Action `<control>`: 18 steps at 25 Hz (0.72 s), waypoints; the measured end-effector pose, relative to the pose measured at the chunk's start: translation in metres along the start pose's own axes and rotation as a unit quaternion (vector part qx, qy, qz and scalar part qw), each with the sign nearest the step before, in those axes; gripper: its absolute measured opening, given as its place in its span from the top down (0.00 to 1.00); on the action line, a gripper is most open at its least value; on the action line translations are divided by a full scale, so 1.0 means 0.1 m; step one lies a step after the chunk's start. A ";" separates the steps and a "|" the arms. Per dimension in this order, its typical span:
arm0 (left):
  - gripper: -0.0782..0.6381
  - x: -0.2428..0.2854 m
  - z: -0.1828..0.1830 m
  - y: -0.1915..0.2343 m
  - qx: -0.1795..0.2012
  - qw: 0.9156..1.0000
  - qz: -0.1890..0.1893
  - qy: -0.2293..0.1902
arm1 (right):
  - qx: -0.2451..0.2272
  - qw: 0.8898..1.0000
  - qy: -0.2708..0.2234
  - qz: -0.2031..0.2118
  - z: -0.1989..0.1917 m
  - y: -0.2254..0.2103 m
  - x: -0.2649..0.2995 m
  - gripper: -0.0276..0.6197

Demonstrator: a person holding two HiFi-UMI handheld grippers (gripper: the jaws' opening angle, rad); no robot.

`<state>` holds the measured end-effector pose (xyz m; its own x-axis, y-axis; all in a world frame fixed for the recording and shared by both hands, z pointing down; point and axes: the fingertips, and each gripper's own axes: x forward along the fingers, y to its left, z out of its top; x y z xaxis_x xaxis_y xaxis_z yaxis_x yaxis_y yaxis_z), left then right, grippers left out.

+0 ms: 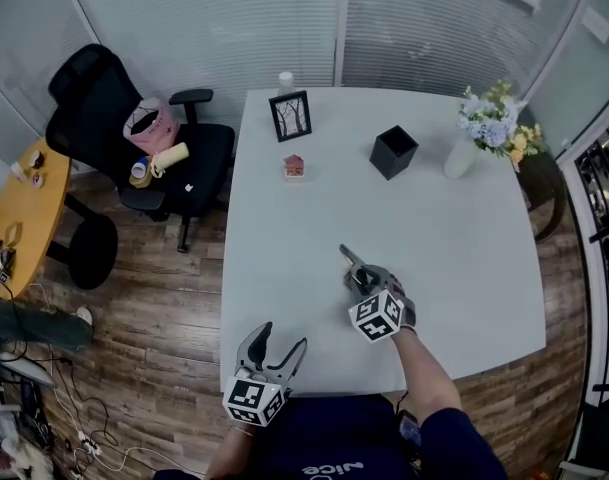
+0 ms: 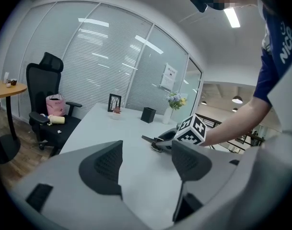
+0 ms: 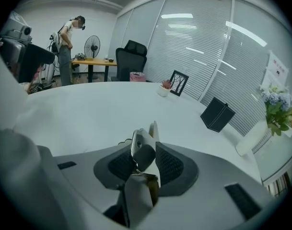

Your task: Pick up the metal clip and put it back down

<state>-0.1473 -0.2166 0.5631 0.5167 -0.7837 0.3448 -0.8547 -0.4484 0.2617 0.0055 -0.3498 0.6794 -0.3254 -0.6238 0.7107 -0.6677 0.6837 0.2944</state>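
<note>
The metal clip [image 3: 142, 147] stands upright between the pads of my right gripper [image 3: 146, 166], which is shut on it. In the head view the right gripper [image 1: 360, 278] rests low over the white table [image 1: 464, 258] near its front middle, and the clip's [image 1: 348, 257] dark tip pokes out ahead of the fingers. My left gripper [image 1: 281, 346] hovers at the table's front edge, open and empty. Its own view shows the left gripper [image 2: 148, 163] with wide-apart jaws, and beyond them the right gripper [image 2: 161, 143] with the clip [image 2: 148, 139] touching the tabletop.
At the back of the table stand a picture frame [image 1: 290, 115], a small pink object [image 1: 294, 166], a black box [image 1: 393, 151] and a vase of flowers [image 1: 489, 128]. A black office chair [image 1: 124, 128] and a yellow table [image 1: 24, 208] are to the left. A person [image 3: 66, 42] stands far off.
</note>
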 end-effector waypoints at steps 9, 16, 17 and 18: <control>0.45 -0.01 -0.06 0.04 -0.008 1.000 0.000 0.003 | 0.064 0.998 -0.016 -0.014 -0.02 0.02 -0.16 0.50; 0.45 0.02 -0.09 -0.11 -0.002 1.000 -0.023 0.000 | 0.129 0.988 -0.089 -0.012 0.07 0.15 -0.72 0.48; 0.45 0.03 -0.08 -0.14 0.000 1.000 -0.028 -0.001 | 0.131 0.987 -0.097 -0.014 0.06 0.18 -0.81 0.48; 0.45 0.04 -0.08 -0.18 0.003 0.999 -0.032 -0.001 | 0.131 0.986 -0.104 -0.016 0.06 0.23 -0.90 0.49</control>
<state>-0.1292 -0.2084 0.5672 0.5709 -0.7537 0.3256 -0.8197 -0.5010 0.2775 0.0161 -0.2801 0.6182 -0.4141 -0.7263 0.5486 -0.8209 0.5584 0.1196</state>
